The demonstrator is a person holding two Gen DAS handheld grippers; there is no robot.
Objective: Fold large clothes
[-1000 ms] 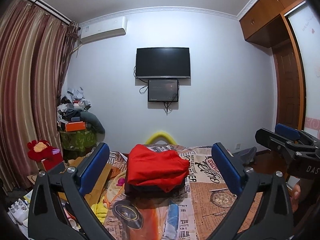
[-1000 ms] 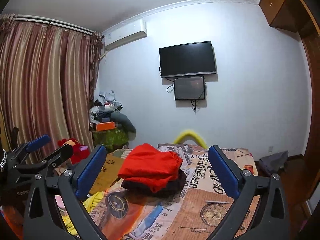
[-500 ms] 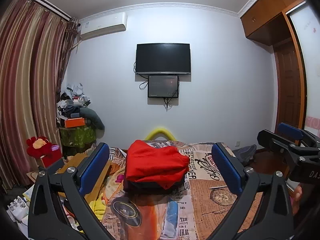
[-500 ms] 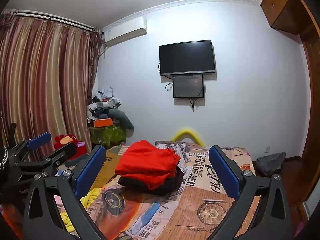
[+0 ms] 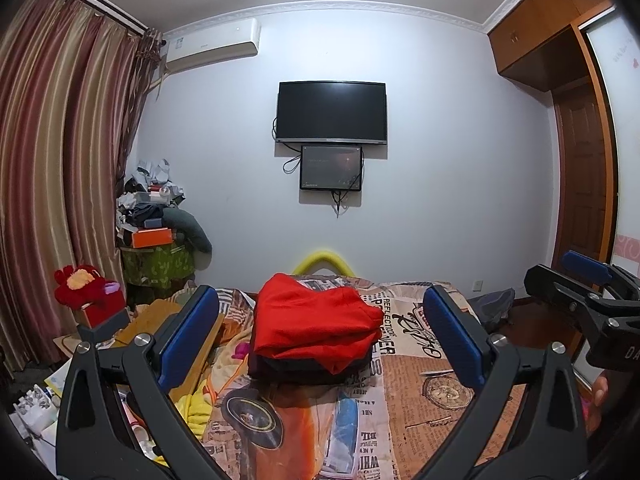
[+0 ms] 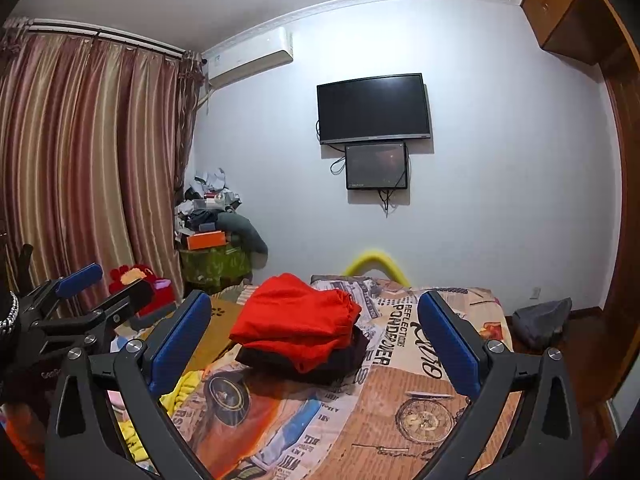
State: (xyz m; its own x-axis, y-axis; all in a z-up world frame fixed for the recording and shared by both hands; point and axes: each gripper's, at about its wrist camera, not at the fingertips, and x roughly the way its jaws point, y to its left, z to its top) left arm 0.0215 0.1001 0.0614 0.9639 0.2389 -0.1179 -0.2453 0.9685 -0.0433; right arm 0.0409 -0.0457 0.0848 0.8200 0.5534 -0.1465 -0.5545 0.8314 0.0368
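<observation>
Two claws point(image 5: 320, 336) point(image 6: 314, 338) spread wide, empty; one red garment point(image 5: 312, 324) atop one dark garment point(image 5: 312, 370).

black frames, blue pads point(image 5: 188, 336), silver screws

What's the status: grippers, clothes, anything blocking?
Left gripper open, empty, off the bed. Right gripper same. Red garment folded, atop a dark garment on the printed bedspread. Nothing between grippers and stack.
</observation>
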